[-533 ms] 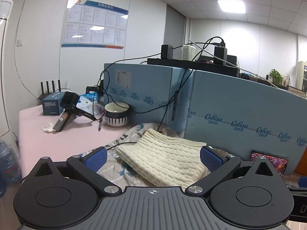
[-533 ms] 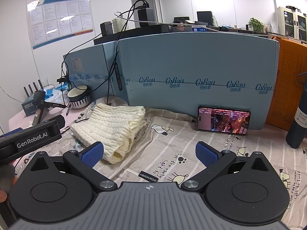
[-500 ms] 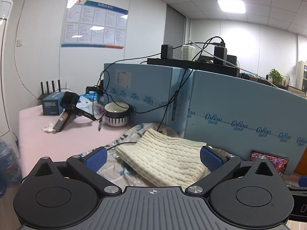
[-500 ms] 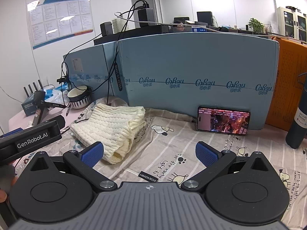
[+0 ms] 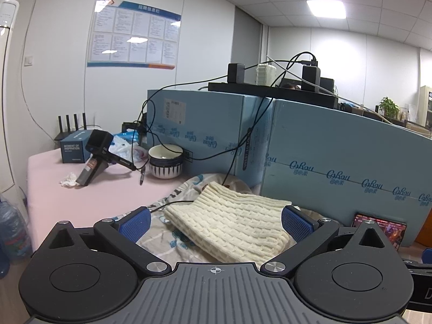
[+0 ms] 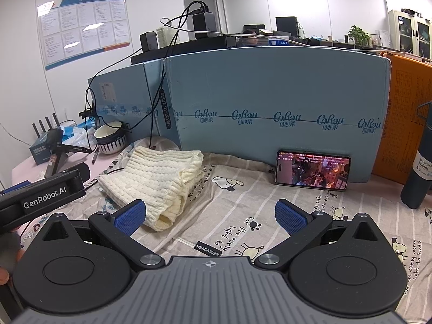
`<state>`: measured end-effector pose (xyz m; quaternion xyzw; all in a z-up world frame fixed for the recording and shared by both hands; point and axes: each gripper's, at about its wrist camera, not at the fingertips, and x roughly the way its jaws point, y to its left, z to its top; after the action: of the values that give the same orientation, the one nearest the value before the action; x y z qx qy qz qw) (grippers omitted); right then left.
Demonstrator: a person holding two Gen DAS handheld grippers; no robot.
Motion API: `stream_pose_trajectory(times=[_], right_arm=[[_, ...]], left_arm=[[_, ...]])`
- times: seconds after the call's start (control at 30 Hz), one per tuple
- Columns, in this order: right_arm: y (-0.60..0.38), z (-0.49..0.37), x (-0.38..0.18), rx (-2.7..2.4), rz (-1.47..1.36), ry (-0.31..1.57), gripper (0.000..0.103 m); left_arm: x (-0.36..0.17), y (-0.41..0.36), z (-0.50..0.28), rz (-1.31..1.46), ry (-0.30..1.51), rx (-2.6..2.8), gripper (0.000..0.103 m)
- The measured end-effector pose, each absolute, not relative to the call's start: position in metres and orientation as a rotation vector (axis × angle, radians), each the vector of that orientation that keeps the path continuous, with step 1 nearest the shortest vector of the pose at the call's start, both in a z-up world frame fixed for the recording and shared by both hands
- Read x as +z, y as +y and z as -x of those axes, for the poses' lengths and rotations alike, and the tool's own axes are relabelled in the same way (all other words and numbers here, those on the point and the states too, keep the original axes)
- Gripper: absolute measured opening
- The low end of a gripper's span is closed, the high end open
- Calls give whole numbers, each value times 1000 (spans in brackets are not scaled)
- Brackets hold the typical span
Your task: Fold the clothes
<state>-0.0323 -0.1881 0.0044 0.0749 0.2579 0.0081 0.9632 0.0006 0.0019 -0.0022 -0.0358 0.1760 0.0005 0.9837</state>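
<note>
Between the blue ribbed pads of the left tongs [image 5: 214, 220], which are spread wide and hold nothing, a cream cable-knit sweater [image 5: 232, 222] is framed; it is seen lying in a compact rectangular bundle on the striped, cartoon-printed cotton sheet [image 6: 243, 205] that covers the bench. The right tongs [image 6: 210, 213] are likewise held wide and empty above the sheet, with the sweater just beyond the left pad and not touched by it. The garment appears to be folded already, its layered edges being stacked at the near end, so the task is judged to be largely done for this piece; what may be left is a tidying or a move aside, and no other garment waiting to be folded can be made out. By the right view alone a black smartphone with a lit screen [image 6: 313, 170] is shown in full, propped against the pale blue foam panel [image 6: 270, 102], together with a dark teal vacuum bottle [image 6: 418, 172], an orange board [image 6: 405, 113] and the body of the left device marked GenRobot.AI. In the left view the pink side of the bench [image 5: 94, 197] is shown more fully, with a black handheld camera [image 5: 98, 156], a navy carton [image 5: 73, 149], a crumpled tissue [image 5: 68, 181] and a striped ceramic bowl [image 5: 166, 162], the bowl being visible in both views.
</note>
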Motion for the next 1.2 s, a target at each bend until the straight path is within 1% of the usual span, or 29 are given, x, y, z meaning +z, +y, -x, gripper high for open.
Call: stream_pose_trajectory(times=[0.77, 1.2], right_arm=[[-204, 53, 10, -88, -174, 555, 103], [-232, 81, 11, -190, -187, 583, 103]], left_arm=[[-2, -19, 0, 64, 389, -117, 103], [-2, -57, 11, 52, 420, -226, 103]])
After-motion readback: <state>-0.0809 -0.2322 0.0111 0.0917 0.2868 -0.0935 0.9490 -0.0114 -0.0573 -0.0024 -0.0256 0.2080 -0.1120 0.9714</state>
